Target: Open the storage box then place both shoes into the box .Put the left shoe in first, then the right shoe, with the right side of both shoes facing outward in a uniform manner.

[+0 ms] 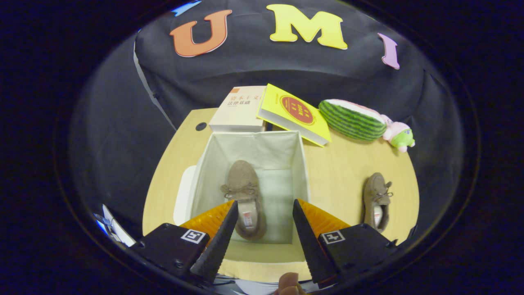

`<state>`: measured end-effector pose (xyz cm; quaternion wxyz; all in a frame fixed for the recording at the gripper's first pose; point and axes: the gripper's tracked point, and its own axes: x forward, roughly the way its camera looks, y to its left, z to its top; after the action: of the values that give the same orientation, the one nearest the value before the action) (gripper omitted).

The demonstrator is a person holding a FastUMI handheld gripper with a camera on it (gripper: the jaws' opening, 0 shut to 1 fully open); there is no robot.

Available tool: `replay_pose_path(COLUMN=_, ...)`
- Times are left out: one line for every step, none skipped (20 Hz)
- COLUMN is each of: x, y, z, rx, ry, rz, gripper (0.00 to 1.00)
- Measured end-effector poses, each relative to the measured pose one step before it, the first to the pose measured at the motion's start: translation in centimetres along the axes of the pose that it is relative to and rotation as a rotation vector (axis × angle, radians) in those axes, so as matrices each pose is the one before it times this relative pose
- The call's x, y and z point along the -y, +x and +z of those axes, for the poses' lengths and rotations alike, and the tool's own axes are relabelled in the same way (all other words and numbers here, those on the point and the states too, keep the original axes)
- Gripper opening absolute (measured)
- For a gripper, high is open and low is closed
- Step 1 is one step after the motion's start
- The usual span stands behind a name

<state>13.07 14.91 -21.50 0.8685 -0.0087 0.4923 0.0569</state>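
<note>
Worktop (348, 172): pale wood grain, rounded edges, a small dark round hole near the far left corner.

Storage box (301, 164): open-topped, square, cream fabric walls and lining, standing left of centre, its far wall close to the books; a white lid (183, 196) lying flat against its left side.

Watermelon-slice plush (352, 120): green striped rind, pink top, at the far right edge.

Two books at the far edge: a cream book (237, 110) with an orange corner and printed characters, too small to make out; a yellow book (292, 116) with a red oval emblem, tilted, one corner overhanging the box's far right corner.

Shoe in the box (243, 186): brown fuzzy moccasin, bow lace at the vamp, pale insole with a small red-and-white label, unreadable; lying on the box floor along the left wall, toe to the far side.

Second shoe (376, 198): same make, on the worktop near the right edge, well apart from the box, toe to the far side.

Small pink-and-green plush (399, 134): touching the watermelon's right end.

Gripper (265, 207): jaws spread wide, nothing between them, poised above the box's near wall.
</note>
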Motion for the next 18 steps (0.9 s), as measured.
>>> replay_pose_path(x=1.37, y=-0.565, z=0.477, rx=0.01341, ry=-0.01565, rz=-0.02379, gripper=0.87)
replay_pose_path(x=1.602, y=-0.51, z=0.286, rx=0.0121, ry=-0.01102, rz=-0.02355, gripper=0.87)
replay_pose_path(x=1.375, y=-0.399, z=0.019, rx=0.00478, ry=-0.00146, rz=-0.00802, gripper=0.88)
replay_pose_path(x=1.292, y=-0.255, z=-0.129, rx=-0.00316, ry=0.00656, rz=-0.00614, gripper=0.87)
replay_pose_path(x=1.549, y=-0.106, z=-0.174, rx=-0.00558, ry=0.00766, rz=-0.00698, gripper=0.87)
replay_pose_path(x=1.633, y=0.035, z=-0.194, rx=-0.00856, ry=0.0061, rz=-0.01325, gripper=0.87)
replay_pose_path(x=1.948, y=0.101, z=-0.063, rx=-0.00015, ry=0.02551, rz=-0.02639, gripper=0.87)
replay_pose_path(x=1.715, y=0.168, z=-0.182, rx=-0.00563, ry=0.01623, rz=-0.01643, gripper=0.87)
replay_pose_path(x=1.461, y=0.301, z=-0.302, rx=-0.00736, ry=0.0041, rz=-0.00428, gripper=0.87)
replay_pose_path(x=1.48, y=0.366, z=-0.27, rx=-0.00689, ry=0.01335, rz=-0.01142, gripper=0.87)
replay_pose_path(x=1.488, y=0.417, z=-0.322, rx=-0.01085, ry=0.0134, rz=-0.01217, gripper=0.87)
replay_pose_path(x=1.407, y=0.502, z=-0.549, rx=-0.01478, ry=0.003, rz=-0.0104, gripper=0.87)
replay_pose_path(x=1.41, y=0.517, z=-0.434, rx=-0.00753, ry=-0.00128, rz=-0.00897, gripper=0.87)
replay_pose_path(x=1.448, y=0.811, z=-0.294, rx=0.00087, ry=-0.01343, rz=-0.02003, gripper=0.87)
replay_pose_path(x=1.63, y=0.859, z=-0.419, rx=-0.00217, ry=-0.02065, rz=-0.03218, gripper=0.87)
replay_pose_path(x=1.627, y=1.047, z=-0.78, rx=-0.01088, ry=-0.02273, rz=-0.03859, gripper=0.87)
replay_pose_path(x=1.326, y=1.105, z=-0.857, rx=-0.02172, ry=-0.01723, rz=-0.02969, gripper=0.88)
replay_pose_path(x=0.478, y=1.126, z=-0.958, rx=-0.02891, ry=-0.00104, rz=0.00016, gripper=0.87)
